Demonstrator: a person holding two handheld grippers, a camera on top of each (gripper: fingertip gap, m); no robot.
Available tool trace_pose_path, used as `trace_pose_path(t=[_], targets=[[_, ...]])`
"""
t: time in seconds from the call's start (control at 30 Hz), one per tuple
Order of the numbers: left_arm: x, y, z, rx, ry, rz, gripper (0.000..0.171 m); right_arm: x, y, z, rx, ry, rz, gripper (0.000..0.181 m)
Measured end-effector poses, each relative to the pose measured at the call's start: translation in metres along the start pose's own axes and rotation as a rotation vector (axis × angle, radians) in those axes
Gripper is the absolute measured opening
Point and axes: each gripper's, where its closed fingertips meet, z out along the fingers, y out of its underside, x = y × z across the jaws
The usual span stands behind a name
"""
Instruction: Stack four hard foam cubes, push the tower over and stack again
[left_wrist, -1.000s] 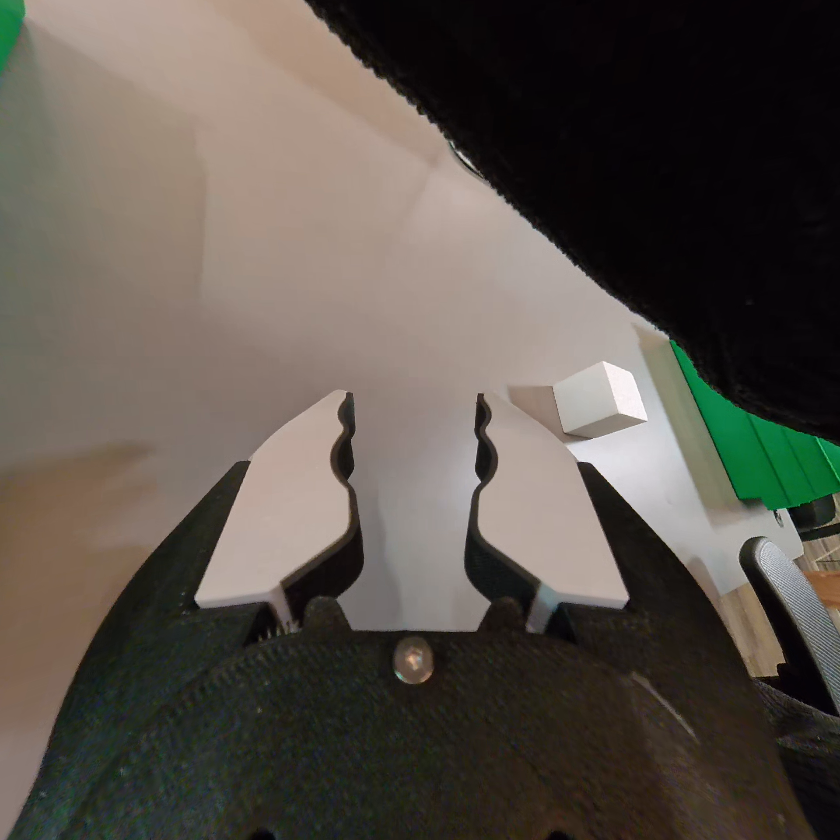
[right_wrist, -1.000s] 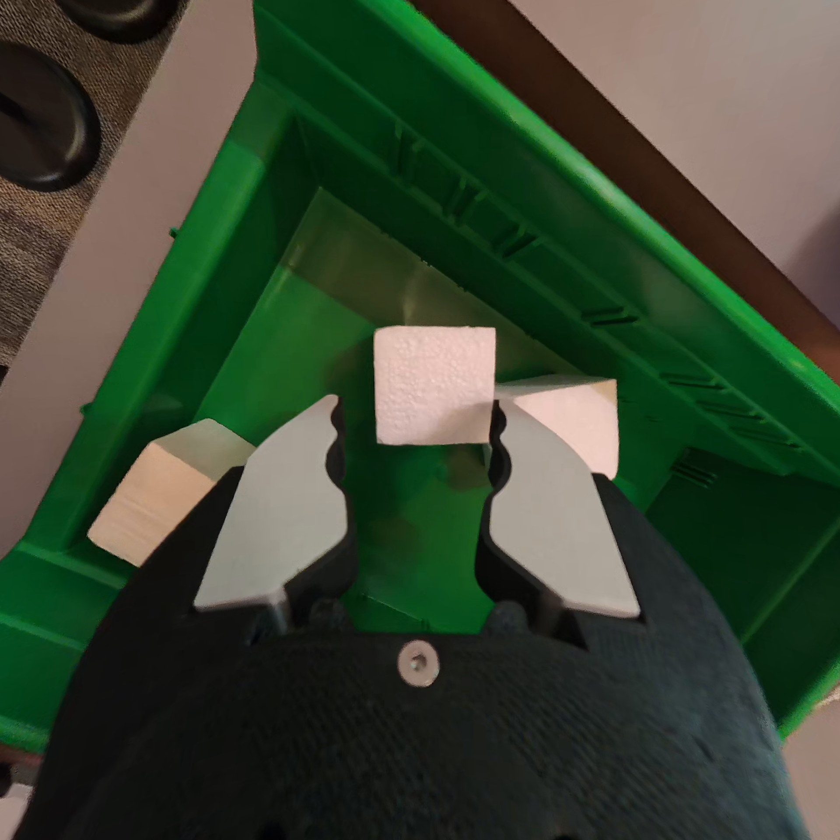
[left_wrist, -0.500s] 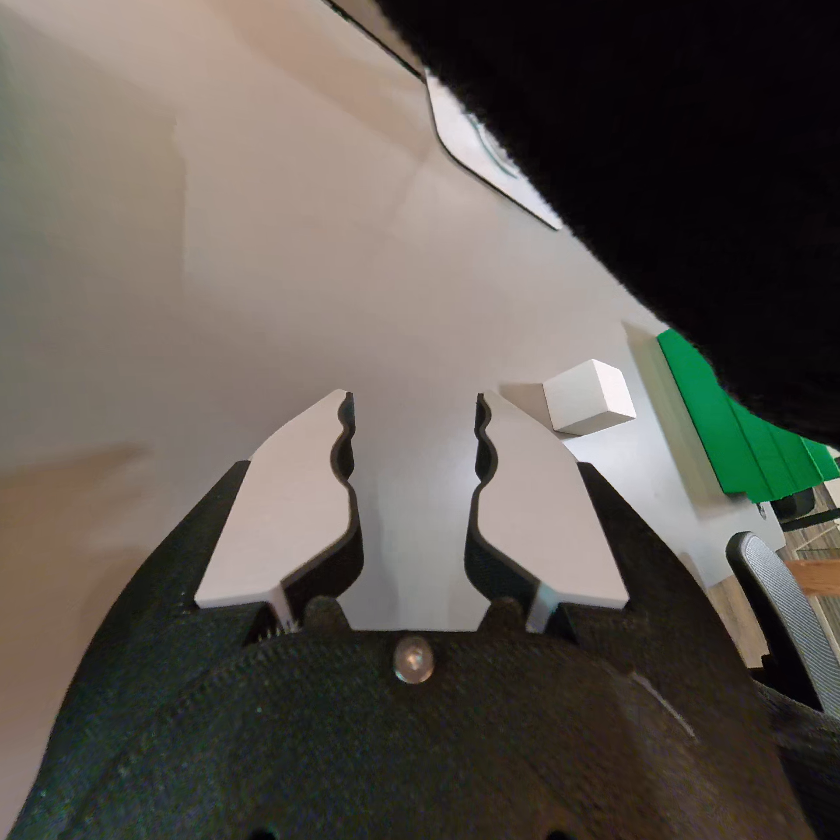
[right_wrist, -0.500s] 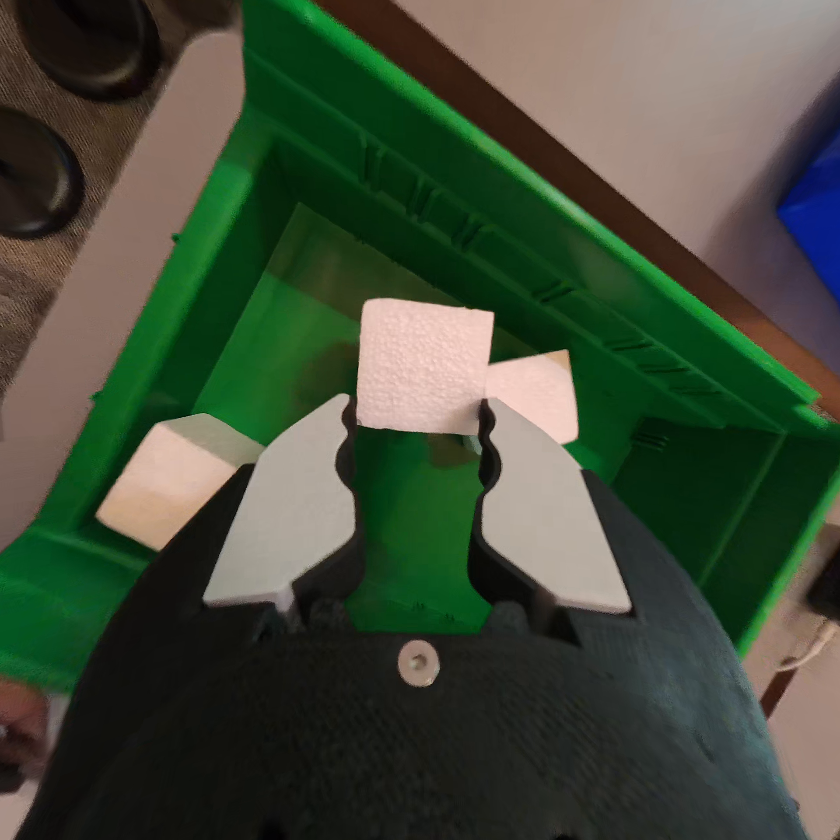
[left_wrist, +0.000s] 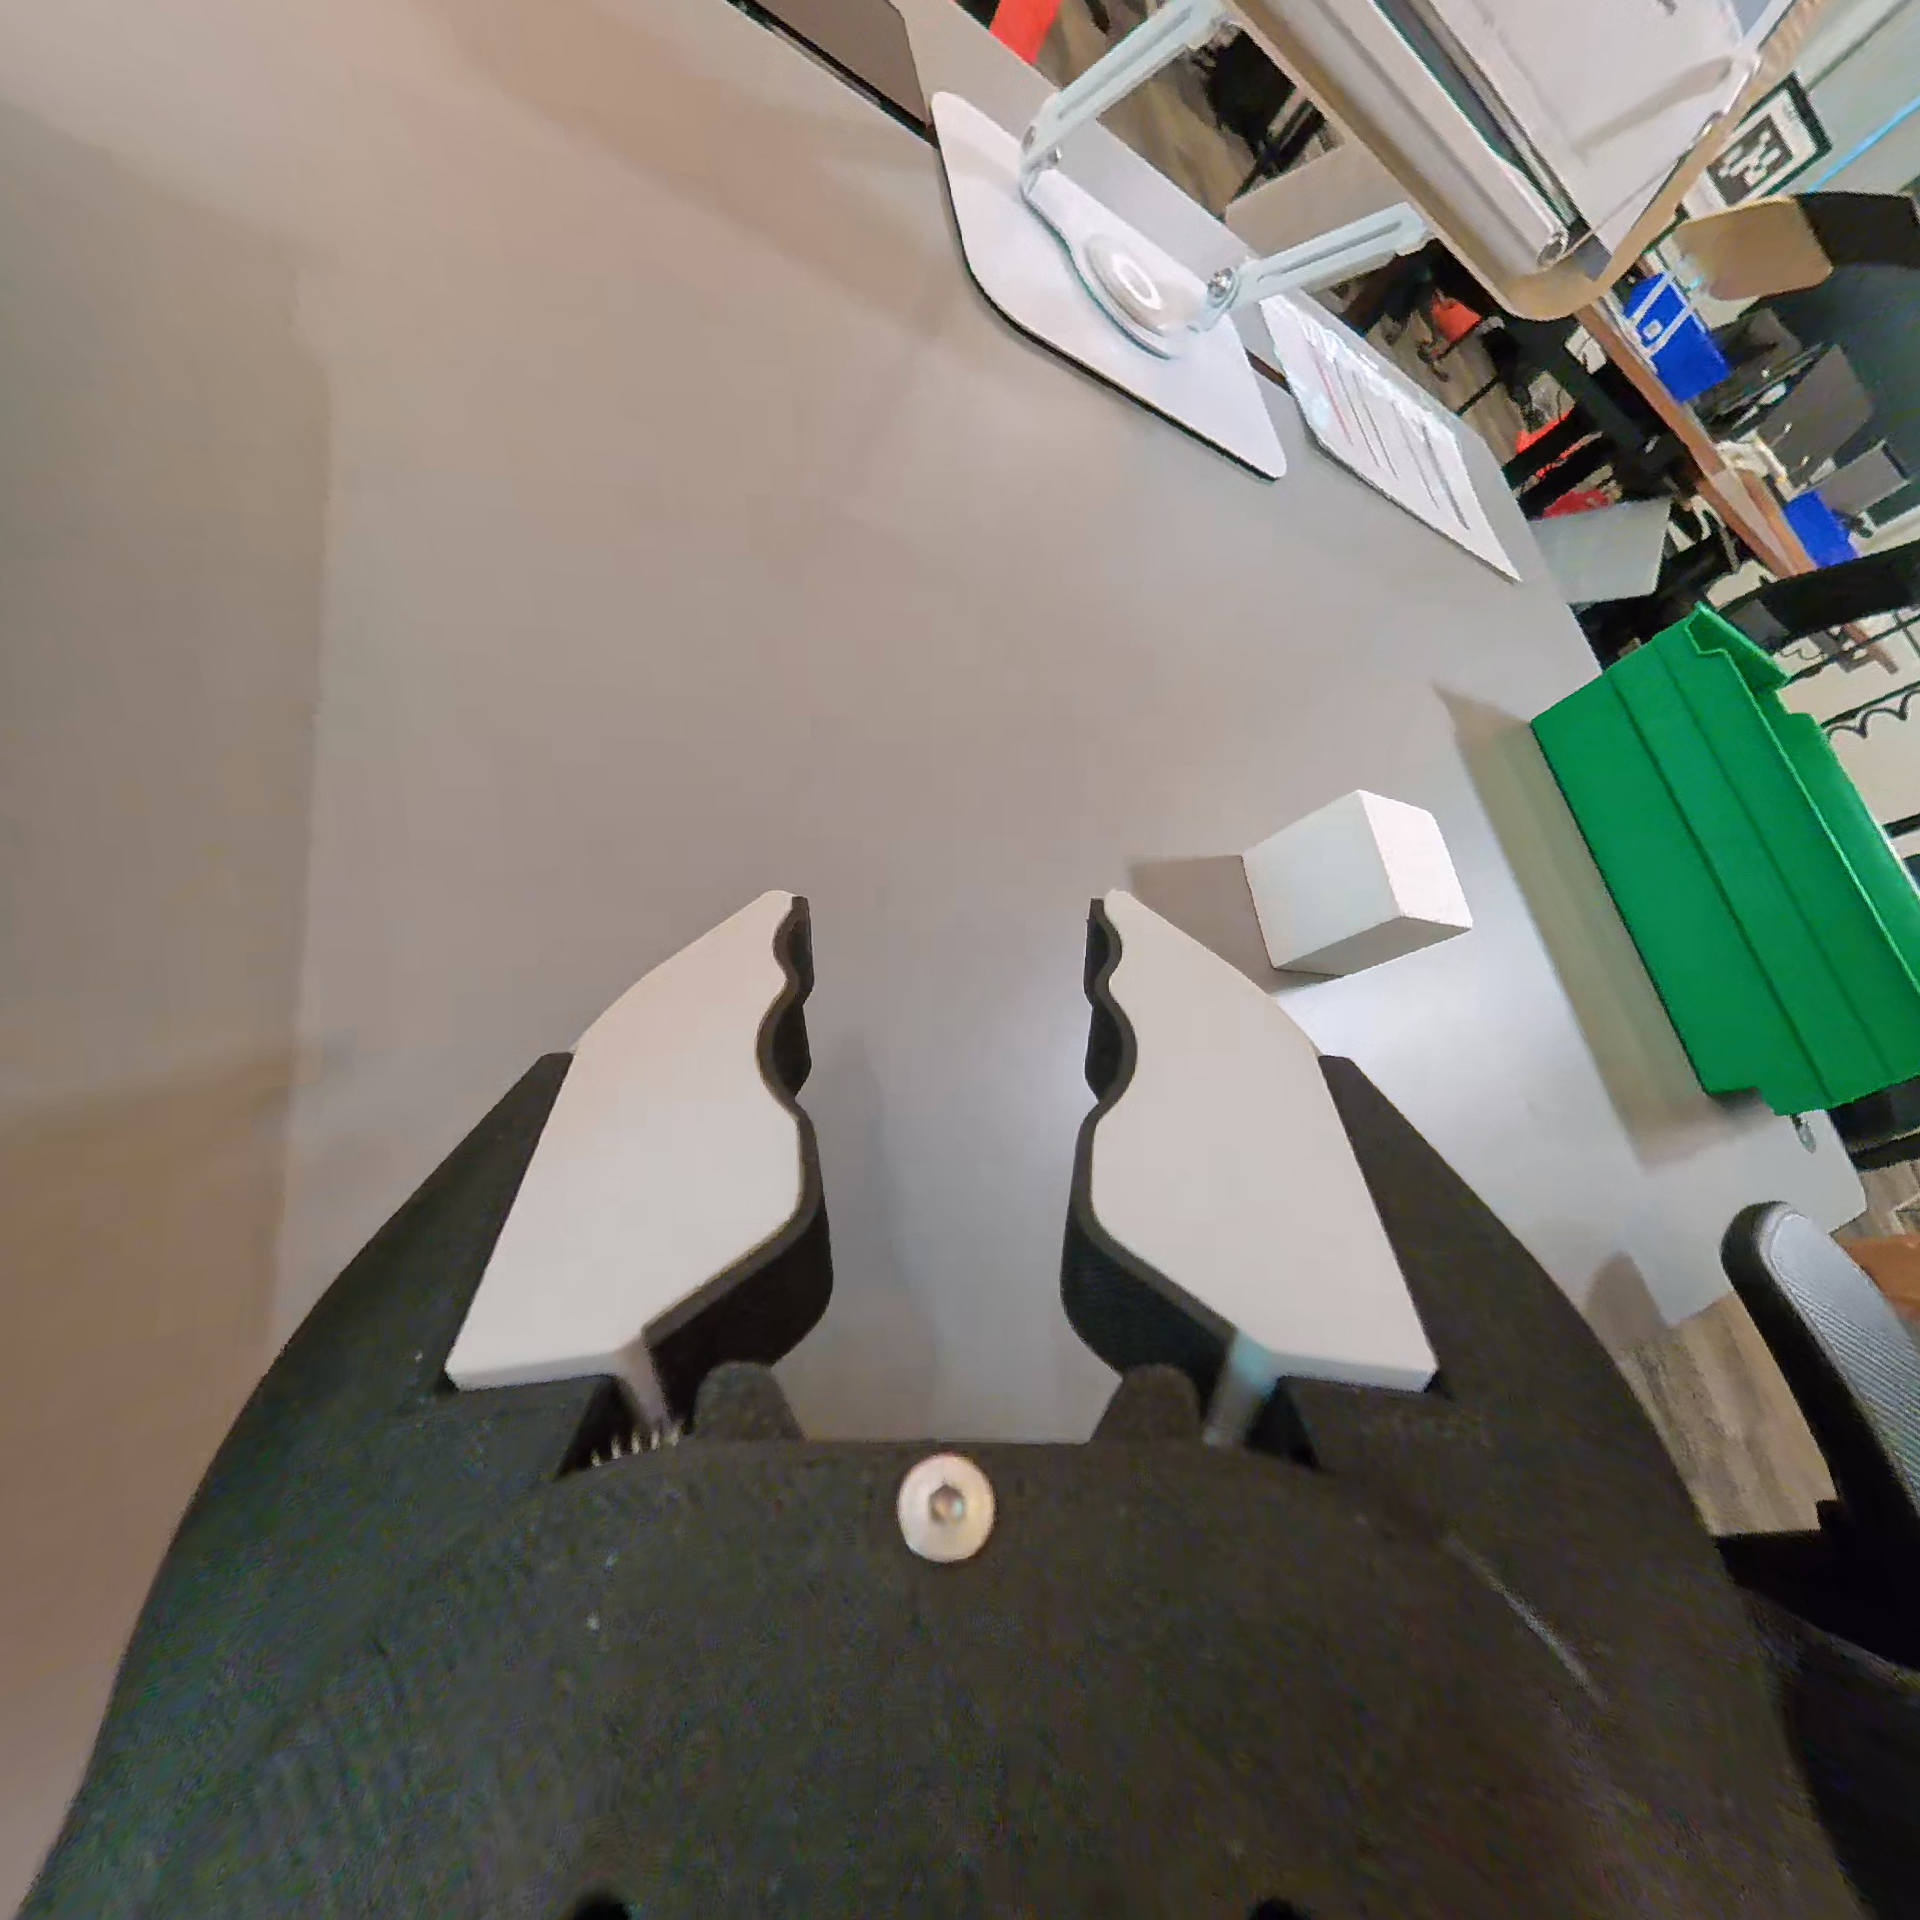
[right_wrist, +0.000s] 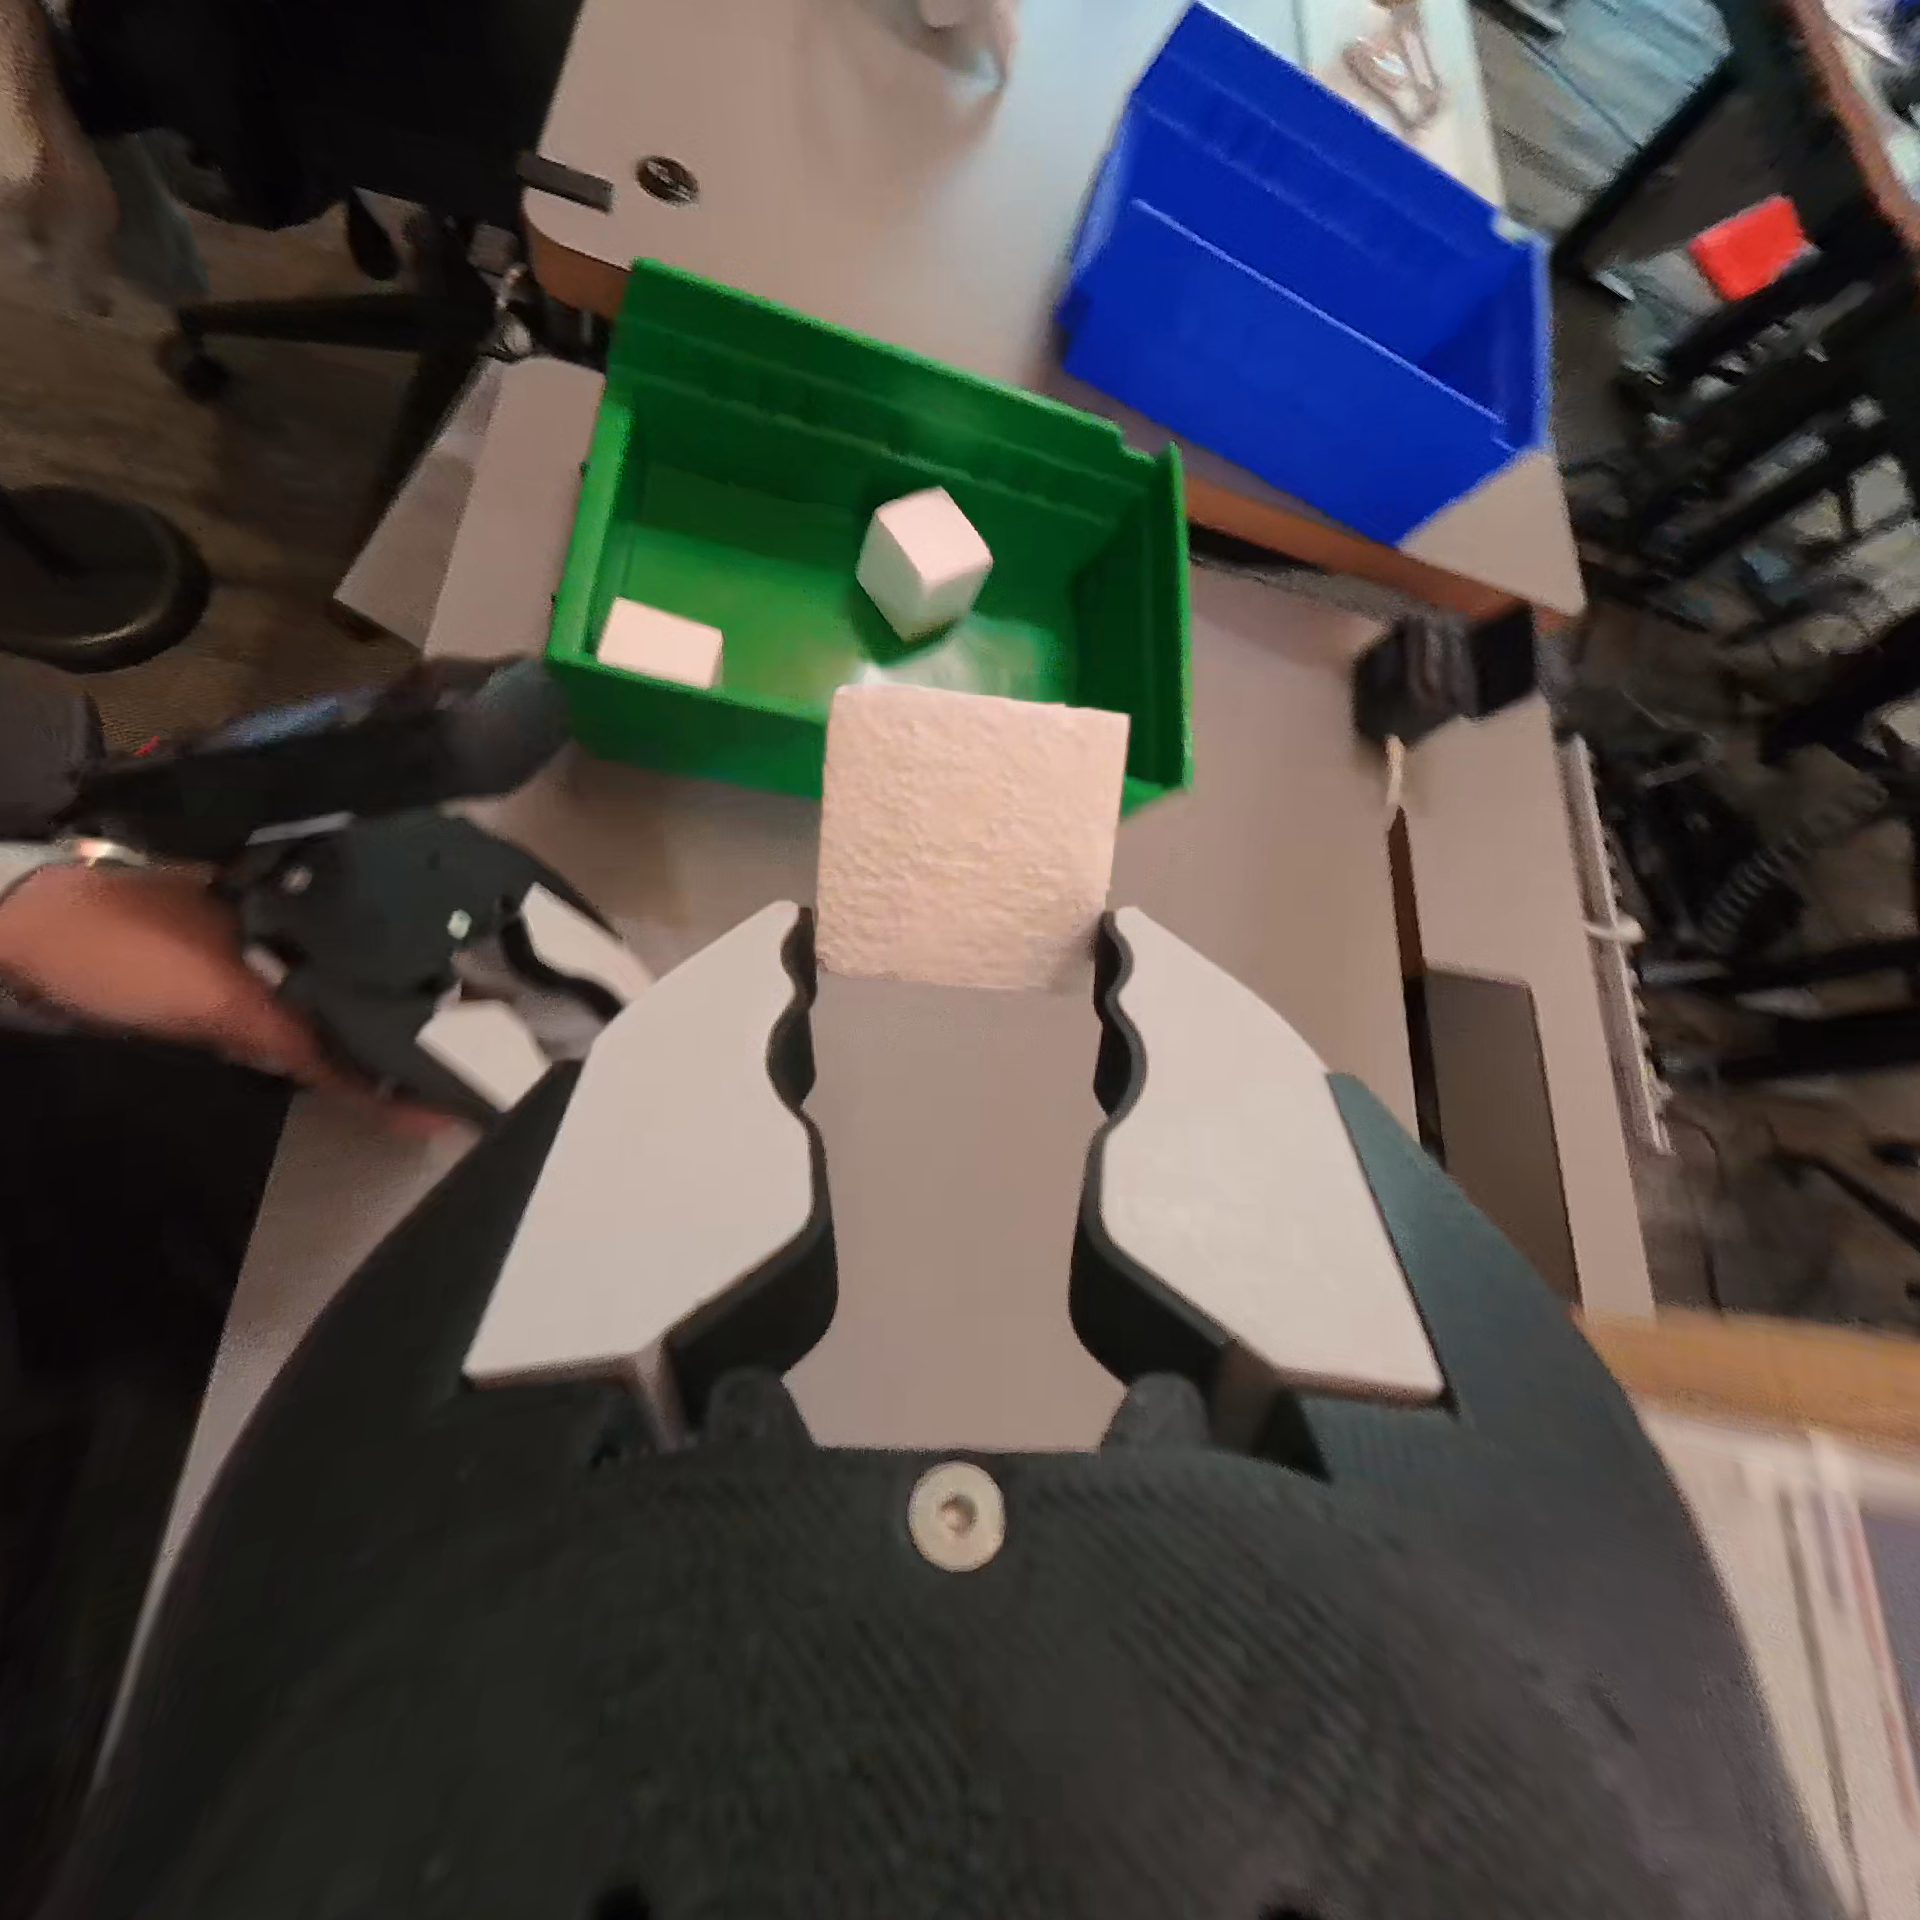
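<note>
My right gripper (right_wrist: 956, 920) is shut on a white foam cube (right_wrist: 966, 842) and holds it high above the grey table (right_wrist: 935, 1195). Below and beyond it stands a green bin (right_wrist: 1158, 644) with two more white cubes inside, one tilted near the middle (right_wrist: 923, 561) and one in the near left corner (right_wrist: 660, 642). My left gripper (left_wrist: 945, 914) is open and empty, low over the table (left_wrist: 623, 623). Another white cube (left_wrist: 1351, 894) lies on the table just right of its right fingertip. The green bin (left_wrist: 1714, 883) stands farther right. A hand holds the left gripper in the right wrist view (right_wrist: 520, 987).
A blue bin (right_wrist: 1299, 281) stands on a second table behind the green one. A monitor stand's flat base (left_wrist: 1101, 270) and a printed sheet (left_wrist: 1392, 426) lie at the table's far side. An office chair (left_wrist: 1829, 1382) stands off the table's right edge. The tips of one gripper are about 20 centimetres away from the tips of the other.
My right gripper shut on the cube inside the green bin and rose high out of it, drawing back. The dark shape over the left wrist view has gone. The left gripper stayed open.
</note>
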Motion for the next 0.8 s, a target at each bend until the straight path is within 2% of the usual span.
trace_pose_path(t=[0.1,0.23,0.3,0.37,0.53,0.67,0.8], targets=[[0.005,0.000,0.008,-0.008,-0.007,0.037,0.052,-0.005,0.047,-0.066,-0.027,0.120,0.078,0.053],[0.012,-0.003,0.022,-0.010,-0.034,0.137,0.051,-0.012,0.135,-0.142,-0.143,0.397,0.196,0.052],[0.020,-0.005,0.029,-0.001,-0.030,0.197,0.053,-0.025,0.179,-0.175,-0.200,0.532,0.269,0.052],[0.033,-0.007,0.037,0.006,0.008,0.239,0.057,-0.047,0.216,-0.194,-0.223,0.576,0.362,0.052],[0.053,-0.009,0.062,-0.010,0.057,0.275,0.057,-0.094,0.295,-0.208,-0.374,0.546,0.466,0.053],[0.067,-0.009,0.080,-0.030,0.075,0.307,0.056,-0.115,0.324,-0.184,-0.366,0.457,0.549,0.053],[0.081,-0.001,0.092,-0.069,0.120,0.338,0.056,-0.135,0.348,-0.155,-0.463,0.403,0.562,0.053]])
